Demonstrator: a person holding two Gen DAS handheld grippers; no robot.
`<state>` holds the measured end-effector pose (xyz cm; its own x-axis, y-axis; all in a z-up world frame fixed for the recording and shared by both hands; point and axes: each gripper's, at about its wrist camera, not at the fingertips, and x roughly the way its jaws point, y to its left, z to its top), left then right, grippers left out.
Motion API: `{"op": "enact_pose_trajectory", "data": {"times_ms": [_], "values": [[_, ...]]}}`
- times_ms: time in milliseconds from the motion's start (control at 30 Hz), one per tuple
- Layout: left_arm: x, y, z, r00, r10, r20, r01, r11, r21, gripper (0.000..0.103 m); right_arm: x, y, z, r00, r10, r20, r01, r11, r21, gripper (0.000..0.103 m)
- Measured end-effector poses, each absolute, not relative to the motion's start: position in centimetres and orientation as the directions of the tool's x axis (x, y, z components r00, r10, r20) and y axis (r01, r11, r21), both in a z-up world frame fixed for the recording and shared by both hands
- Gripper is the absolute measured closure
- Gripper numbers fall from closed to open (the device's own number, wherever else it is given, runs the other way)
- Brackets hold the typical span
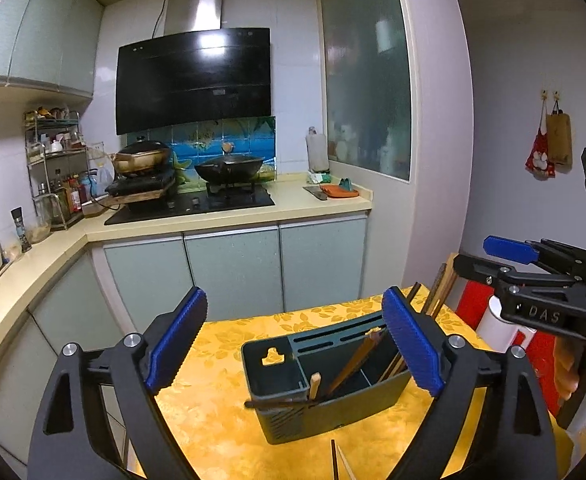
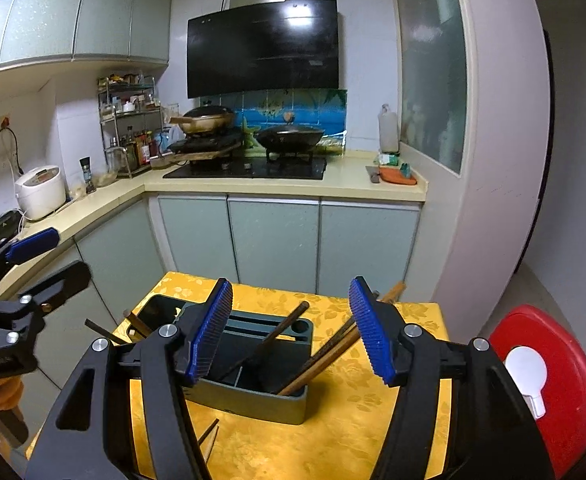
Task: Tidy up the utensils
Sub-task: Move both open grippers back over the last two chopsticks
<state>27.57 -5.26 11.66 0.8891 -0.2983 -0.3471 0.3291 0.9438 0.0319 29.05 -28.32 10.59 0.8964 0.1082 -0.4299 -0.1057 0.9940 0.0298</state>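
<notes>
1. Behind everything we see a kitchen: pale cabinets, a black range hood (image 1: 194, 80), and two woks on the stove (image 1: 191, 202).
2. Close to us stands a small table (image 1: 229, 432) with a yellow flowered cloth.
3. On the left, our left gripper (image 1: 295, 344) is spread wide, and its blue pads (image 1: 179, 338) touch nothing.
4. Between its fingers, on the cloth, stands the grey-green utensil holder (image 1: 333, 408), upright, with several compartments.
5. We see chopsticks (image 1: 357, 358) leaning inside the holder, and one dark stick lying across its front left corner.
6. More chopsticks (image 2: 209, 440) lie on the cloth just in front of the holder.
7. On the right, our right gripper (image 2: 291, 332) is also spread apart and holds nothing; the holder (image 2: 253, 396) is between its fingers, but the pads do not touch it.
8. At the far right, beside the table, stands a red container (image 2: 565, 380) with a white part on the lid.
</notes>
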Motion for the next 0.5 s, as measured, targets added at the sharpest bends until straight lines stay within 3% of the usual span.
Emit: {"op": "enact_pose_trajectory", "data": {"times_ms": [200, 500], "values": [[25.6, -3.7, 10.1, 0.886, -0.286, -0.366, 0.316, 0.948, 0.025, 0.016, 26.6, -28.9, 9.6, 0.902, 0.088, -0.422, -0.086, 0.996, 0.024, 0.044], [22.8, -1.4, 5.0, 0.864, -0.245, -0.439, 0.275, 0.962, 0.005, 0.016, 22.9, -28.8, 4.3, 0.868, 0.076, -0.490, -0.063, 0.997, 0.043, 0.043]]}}
